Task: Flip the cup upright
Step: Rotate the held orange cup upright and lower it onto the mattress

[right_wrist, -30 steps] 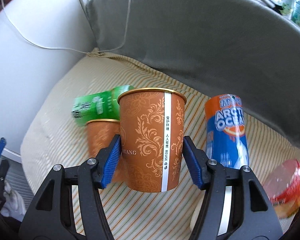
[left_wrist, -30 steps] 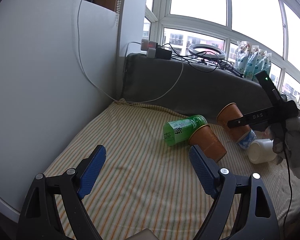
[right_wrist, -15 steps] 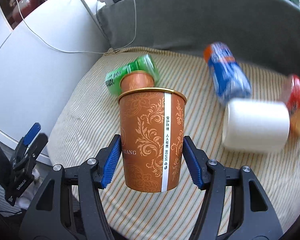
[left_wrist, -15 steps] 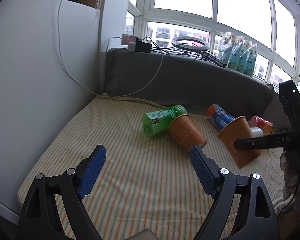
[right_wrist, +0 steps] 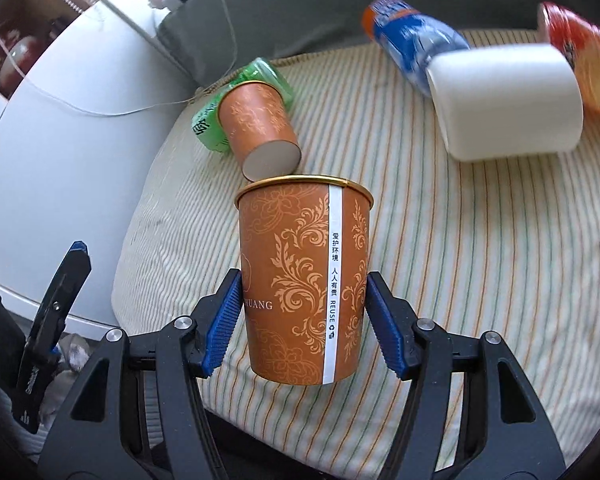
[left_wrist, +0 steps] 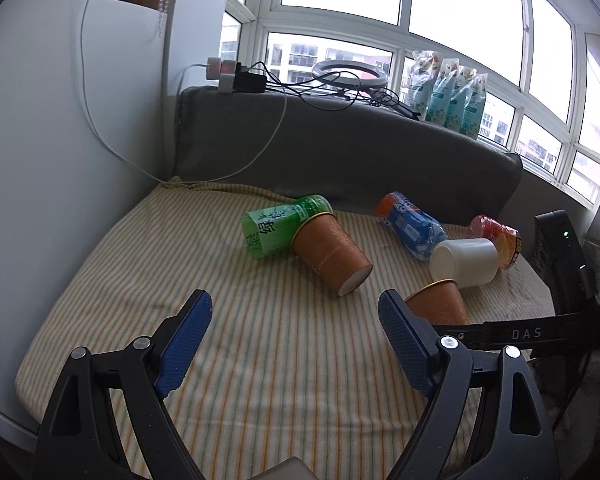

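Observation:
My right gripper is shut on an orange patterned paper cup, held rim up above the near part of the striped cushion. In the left wrist view this cup shows partly behind my left finger. A second orange cup lies on its side against a green bottle; it also shows in the right wrist view. My left gripper is open and empty over the cushion's front.
A white cup, a blue-orange bottle and a red-orange snack cup lie at the right of the cushion. A grey backrest with cables and a ring light stands behind. A white wall is at the left.
My right gripper has carried the orange cup down and toward the cushion's front, keeping it rim up. My left gripper has pulled back slightly and stays open.

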Tool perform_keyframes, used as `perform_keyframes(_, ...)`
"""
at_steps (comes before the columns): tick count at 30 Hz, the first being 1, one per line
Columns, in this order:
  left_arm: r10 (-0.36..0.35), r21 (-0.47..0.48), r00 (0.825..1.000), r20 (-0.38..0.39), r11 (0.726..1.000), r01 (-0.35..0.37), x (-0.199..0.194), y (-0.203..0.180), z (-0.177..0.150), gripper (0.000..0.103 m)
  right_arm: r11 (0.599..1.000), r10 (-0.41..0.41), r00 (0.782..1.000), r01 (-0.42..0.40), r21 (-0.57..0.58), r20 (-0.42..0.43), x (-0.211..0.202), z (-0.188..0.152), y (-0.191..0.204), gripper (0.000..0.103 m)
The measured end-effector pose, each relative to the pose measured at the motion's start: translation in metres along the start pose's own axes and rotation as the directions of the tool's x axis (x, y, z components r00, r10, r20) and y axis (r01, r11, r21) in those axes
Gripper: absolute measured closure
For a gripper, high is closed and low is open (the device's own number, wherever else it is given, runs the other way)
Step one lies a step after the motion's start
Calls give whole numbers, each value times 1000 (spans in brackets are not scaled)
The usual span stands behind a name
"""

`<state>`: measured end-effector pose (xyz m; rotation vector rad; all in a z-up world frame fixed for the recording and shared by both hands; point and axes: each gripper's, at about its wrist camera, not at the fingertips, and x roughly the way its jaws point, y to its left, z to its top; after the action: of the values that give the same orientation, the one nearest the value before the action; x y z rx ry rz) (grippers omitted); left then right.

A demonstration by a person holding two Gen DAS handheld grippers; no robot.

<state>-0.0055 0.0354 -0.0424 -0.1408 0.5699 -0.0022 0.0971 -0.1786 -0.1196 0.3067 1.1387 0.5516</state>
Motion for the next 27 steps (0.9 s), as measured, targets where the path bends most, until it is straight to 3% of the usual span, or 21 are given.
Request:
perform_keyframes(8, -37, -4, 998, -42, 999, 36, 4, -9, 0, 18, 1000, -12, 1000, 12, -21, 10, 0, 0, 1, 37)
perform_keyframes(12, -67, -23, 995, -76, 998, 66, 8, -10, 1, 18, 999, -19, 999, 20, -42, 28, -2, -1, 3, 24)
perform_keyframes(19, -143, -33, 978, -154, 990, 139, 18, -25, 3, 18, 995, -29, 996, 37, -94, 80, -27, -7, 0, 23)
perform_keyframes(21, -207, -59, 955, -213, 978, 199, 26, -31, 4, 18, 993, -46, 993, 58, -107, 106, -38, -12, -4, 23)
perform_keyframes(27, -364, -175, 837, -408, 931, 319, 69, -47, 15, 18, 993, -73, 985, 86, -79, 155, -65, -30, -28, 23)
